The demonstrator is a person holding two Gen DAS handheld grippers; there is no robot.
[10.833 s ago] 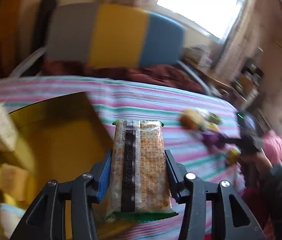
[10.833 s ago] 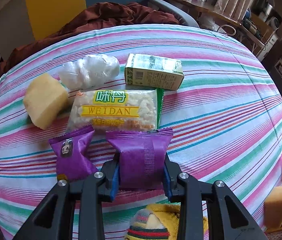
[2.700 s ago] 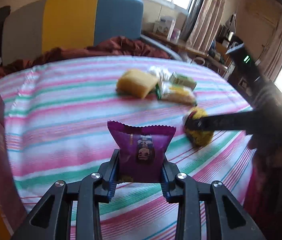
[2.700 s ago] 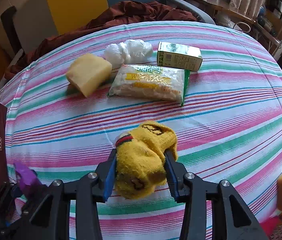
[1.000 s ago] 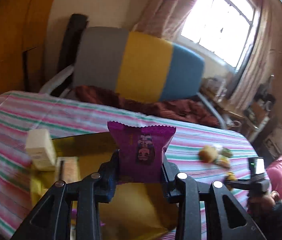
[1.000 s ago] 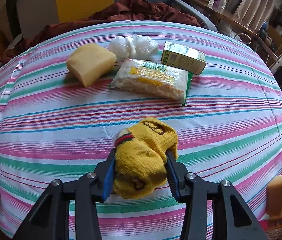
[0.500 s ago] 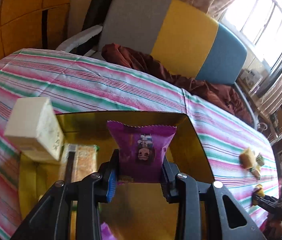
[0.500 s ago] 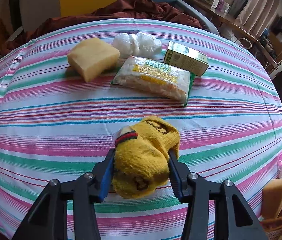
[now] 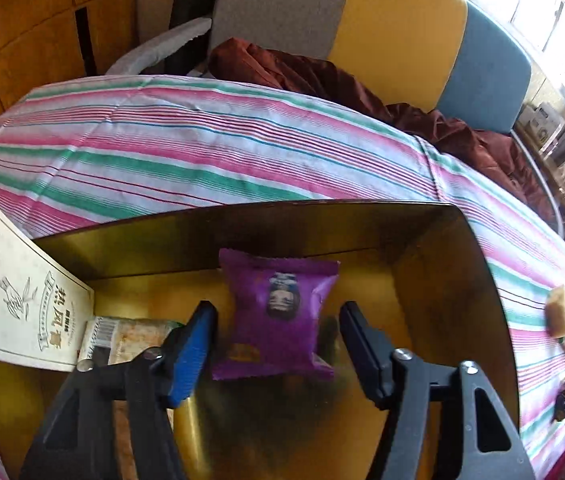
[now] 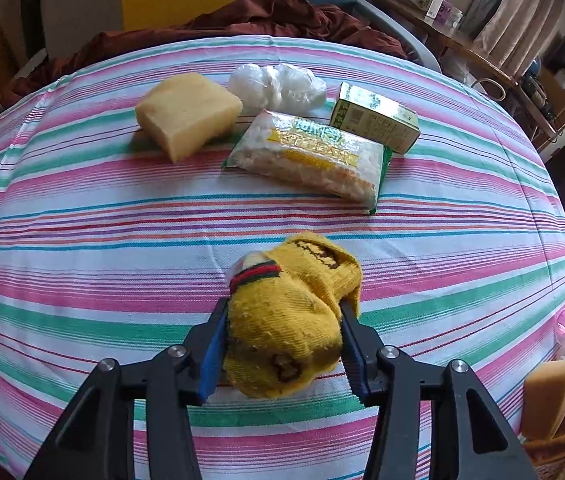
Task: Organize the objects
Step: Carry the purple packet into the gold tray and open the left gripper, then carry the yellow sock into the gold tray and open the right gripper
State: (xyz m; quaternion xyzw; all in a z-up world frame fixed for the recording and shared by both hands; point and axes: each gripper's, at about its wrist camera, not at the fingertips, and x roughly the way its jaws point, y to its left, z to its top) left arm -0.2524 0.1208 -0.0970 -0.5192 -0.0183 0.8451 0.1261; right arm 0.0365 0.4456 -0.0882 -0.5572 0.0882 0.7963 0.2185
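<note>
The left gripper [image 9: 274,344] hung over the gold box [image 9: 434,280] with its jaws spread wide, nothing between the pads but air on either side of the purple snack packet [image 9: 276,316]. The packet looked slightly smeared, so I could not say whether it was lying on the box floor or dropping toward it; either way it was inside the box walls, near the far side. To its left a white carton [image 9: 14,300] leaned against the box's corner, and a flat cracker pack [image 9: 122,338] lay under its lower edge.

Across the striped tablecloth [image 10: 82,220] the right gripper [image 10: 282,340] had its jaws pinching a yellow sock [image 10: 290,320], bunched into a soft lump that bulged over both pads. Beyond it sat a yellow sponge block [image 10: 188,114], a crinkled clear bag [image 10: 278,86], a long snack pack [image 10: 310,160] and a small green box [image 10: 374,122], all close together and waiting their turn.

What worried me was the sock. It was held by squashed fabric, not by anything firm, and a quick swing toward the box could let it slide out or unroll. The leaning carton was another risk: a gripper coming in low on that side might knock it flat onto the cracker pack, or out of the box.
</note>
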